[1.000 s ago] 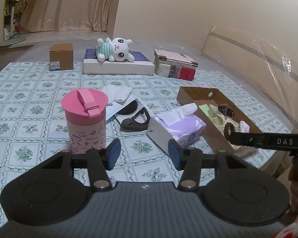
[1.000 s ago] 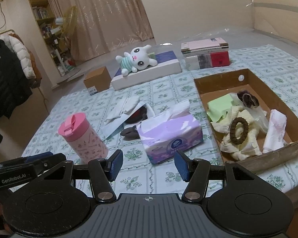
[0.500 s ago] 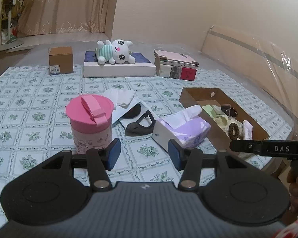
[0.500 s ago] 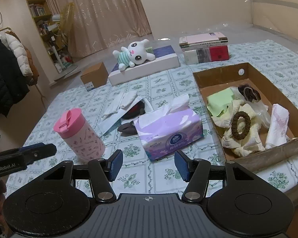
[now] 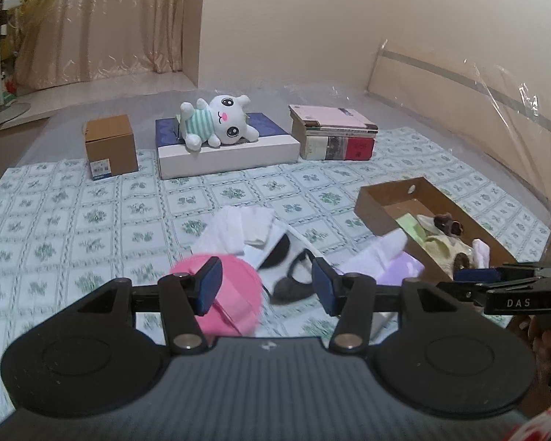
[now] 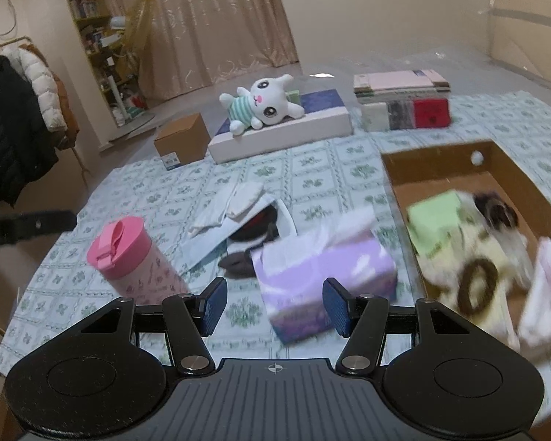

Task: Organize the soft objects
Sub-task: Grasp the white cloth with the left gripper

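Both tools spread and empty above the bed, with soft things not yet gathered.

Our left tool (image 5: 266,286) has just been opening, nothing between its pads, and our right tool (image 6: 273,307) hangs spread and empty too. We judge the next pick to be the dark fabric piece (image 6: 251,248) or the white cloths (image 6: 235,200) lying mid-bed, between the pink cup (image 6: 128,257) and the purple tissue pack (image 6: 323,275). We should come down steeply, pinch a raised fold rather than a flat edge, lift clear of the cup, and carry it to the cardboard tray (image 6: 437,158), which already holds cloths and a brown hair tie (image 6: 477,286). The plush rabbit (image 5: 218,123) lies well apart on a flat box. In the left view the cup and tissue pack are blurred and partly hidden behind the tool; the tray's near end is smeared in the right view.
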### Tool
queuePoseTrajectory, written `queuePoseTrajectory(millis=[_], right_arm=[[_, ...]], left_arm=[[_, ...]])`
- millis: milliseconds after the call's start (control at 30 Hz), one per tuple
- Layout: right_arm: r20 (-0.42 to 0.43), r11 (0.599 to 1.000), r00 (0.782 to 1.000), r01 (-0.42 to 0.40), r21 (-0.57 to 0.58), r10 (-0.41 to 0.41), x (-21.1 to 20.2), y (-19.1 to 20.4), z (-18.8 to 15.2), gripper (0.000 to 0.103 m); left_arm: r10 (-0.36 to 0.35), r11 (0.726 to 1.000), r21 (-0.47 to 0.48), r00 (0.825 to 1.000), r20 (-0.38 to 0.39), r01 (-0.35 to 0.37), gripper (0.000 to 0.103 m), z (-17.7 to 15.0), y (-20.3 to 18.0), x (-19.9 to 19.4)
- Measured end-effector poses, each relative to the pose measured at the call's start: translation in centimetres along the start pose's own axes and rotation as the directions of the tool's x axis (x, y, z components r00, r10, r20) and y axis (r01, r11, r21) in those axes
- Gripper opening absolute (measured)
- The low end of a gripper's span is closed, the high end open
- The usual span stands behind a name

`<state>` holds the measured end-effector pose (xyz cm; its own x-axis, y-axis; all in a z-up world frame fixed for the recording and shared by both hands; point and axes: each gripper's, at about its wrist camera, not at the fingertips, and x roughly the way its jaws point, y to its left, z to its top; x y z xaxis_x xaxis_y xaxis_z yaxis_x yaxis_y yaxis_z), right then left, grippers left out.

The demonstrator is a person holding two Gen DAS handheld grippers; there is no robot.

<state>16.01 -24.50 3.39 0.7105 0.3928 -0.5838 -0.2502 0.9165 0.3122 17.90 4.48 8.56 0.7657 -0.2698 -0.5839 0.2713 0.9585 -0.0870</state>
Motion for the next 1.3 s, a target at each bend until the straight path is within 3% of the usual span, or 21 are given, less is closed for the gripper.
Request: queuePoseTrajectory(millis=[233, 367, 700, 867, 1000, 1200, 1300], right_arm=[[-0.018, 0.994, 0.999, -0.029, -0.107, 0.027, 5.3, -0.1, 4.2, 0.058], [-0.055, 0.98, 0.998, -0.044, -0.194, 0.034, 9.3, -0.2, 6.5, 0.058], [-0.171, 0.943, 0.983, -0.116, -0.312, 0.065, 17.7, -0.6, 9.9, 0.058], [-0.224, 0.924, 0.973, -0.139, -0.357, 0.06, 21.4, -0.8, 11.0, 0.058], [-0.252, 0.918, 0.966, -0.148, -0.368, 0.055, 23.6, -1.4, 11.4, 0.058], [-0.279, 0.915, 0.959, -0.154, -0.374, 0.047, 25.5, -1.8, 11.3, 0.058], [-0.289, 0.918, 0.956, -0.153, -0.366, 0.044, 26.1, -1.9, 11.4, 0.058]], left_arm=[[-0.007, 0.996, 0.084, 0.995, -0.098, 0.015, 0.058, 4.3, 3.8, 6.0], [-0.009, 0.991, 0.127, 0.983, -0.181, 0.033, 0.062, 5.8, 5.8, 10.4], [-0.051, 0.968, 0.207, 0.918, -0.394, 0.142, 0.071, 8.7, 8.5, 22.1], [-0.089, 0.955, 0.209, 0.873, -0.479, 0.212, 0.075, 8.2, 8.1, 27.2], [-0.082, 0.945, 0.231, 0.851, -0.519, 0.232, 0.075, 7.1, 7.3, 30.5], [-0.109, 0.941, 0.216, 0.839, -0.534, 0.259, 0.071, 6.6, 6.8, 33.6], [-0.111, 0.939, 0.221, 0.839, -0.532, 0.264, 0.049, 6.6, 6.7, 34.1]])
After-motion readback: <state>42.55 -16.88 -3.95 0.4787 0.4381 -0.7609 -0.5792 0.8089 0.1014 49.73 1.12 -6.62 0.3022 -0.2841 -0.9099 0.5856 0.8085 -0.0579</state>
